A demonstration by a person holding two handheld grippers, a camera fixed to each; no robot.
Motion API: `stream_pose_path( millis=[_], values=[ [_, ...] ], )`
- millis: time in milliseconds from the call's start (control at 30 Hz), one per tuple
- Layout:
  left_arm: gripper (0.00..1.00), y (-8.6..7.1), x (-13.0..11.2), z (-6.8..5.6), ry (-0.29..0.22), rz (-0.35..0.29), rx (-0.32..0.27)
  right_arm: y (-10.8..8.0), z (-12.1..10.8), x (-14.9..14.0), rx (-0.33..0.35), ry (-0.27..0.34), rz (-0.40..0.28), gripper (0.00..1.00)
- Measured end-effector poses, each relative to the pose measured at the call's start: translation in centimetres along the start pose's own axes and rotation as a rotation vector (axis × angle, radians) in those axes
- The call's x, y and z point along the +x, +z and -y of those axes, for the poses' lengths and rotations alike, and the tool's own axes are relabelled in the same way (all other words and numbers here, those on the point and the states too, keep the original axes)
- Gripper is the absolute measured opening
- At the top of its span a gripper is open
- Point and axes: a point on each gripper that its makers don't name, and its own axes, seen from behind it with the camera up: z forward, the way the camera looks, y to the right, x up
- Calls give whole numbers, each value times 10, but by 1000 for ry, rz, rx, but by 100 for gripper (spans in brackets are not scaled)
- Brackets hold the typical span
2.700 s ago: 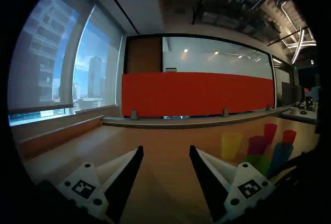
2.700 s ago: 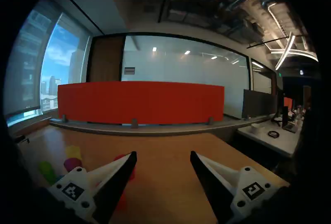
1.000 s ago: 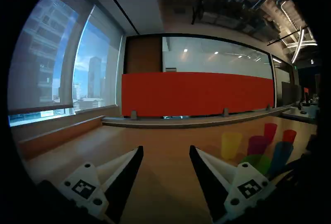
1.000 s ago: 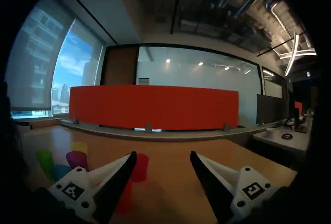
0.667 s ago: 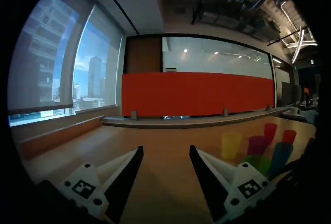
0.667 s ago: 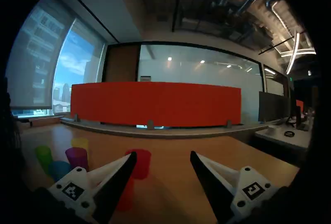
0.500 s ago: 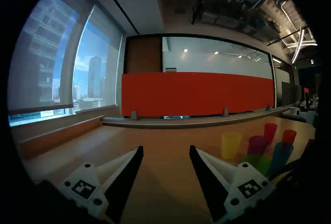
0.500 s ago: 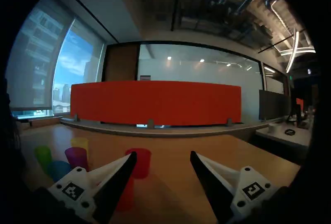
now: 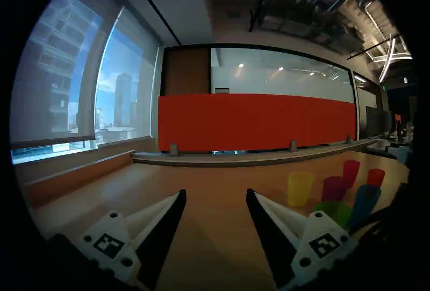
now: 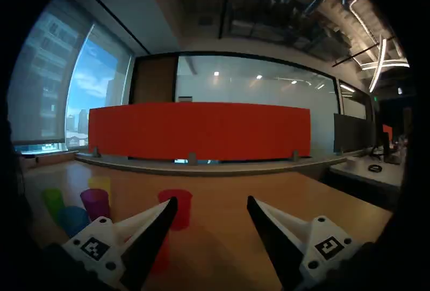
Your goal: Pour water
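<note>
Left gripper [image 9: 214, 198]: white fingers with black inner faces, spread wide, nothing between them. 1 square black-and-white marker sits on each finger base. It hangs over the tan wooden tabletop [image 9: 215, 181], touching no cup.

In the left gripper view, 6 cups stand in a cluster on the table, ahead and off to the right of the right-hand finger:
- The yellow translucent plastic cup [image 9: 299, 189] is nearest the middle.
- The purple translucent plastic cup [image 9: 334, 187] is just right of the yellow one.
- The rear red translucent plastic cup [image 9: 351, 171] stands behind the purple one.
- The front red translucent plastic cup [image 9: 375, 177] is farther right.
- The green translucent plastic cup [image 9: 333, 211] and the blue translucent plastic cup [image 9: 364, 199] are closest to the camera, close beside each other.

All 6 are upright. Cannot tell if any holds water.

Right gripper [image 10: 210, 202]: same build, also released, gap empty. In the right gripper view the rear red cup [image 10: 176, 207] stands just past the left-hand fingertip. The front red cup [image 10: 162, 258] is partly hidden behind that finger. The yellow, purple, green and blue cups sit farther left.

Beyond the table edge stands a long orange partition panel [image 9: 257, 121]. A glass wall [image 9: 279, 73] rises behind it. A big window with tower blocks outside [image 9: 115, 103] is on the left. A white desk [image 10: 371, 175] stands at the right.
</note>
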Motion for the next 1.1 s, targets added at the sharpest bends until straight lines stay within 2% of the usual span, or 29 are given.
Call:
stream_pose_path(
  millis=[1100],
  values=[
    [82,0,0,0,0,0,0,-2,-3,0,1,14,6,100]
  ],
)
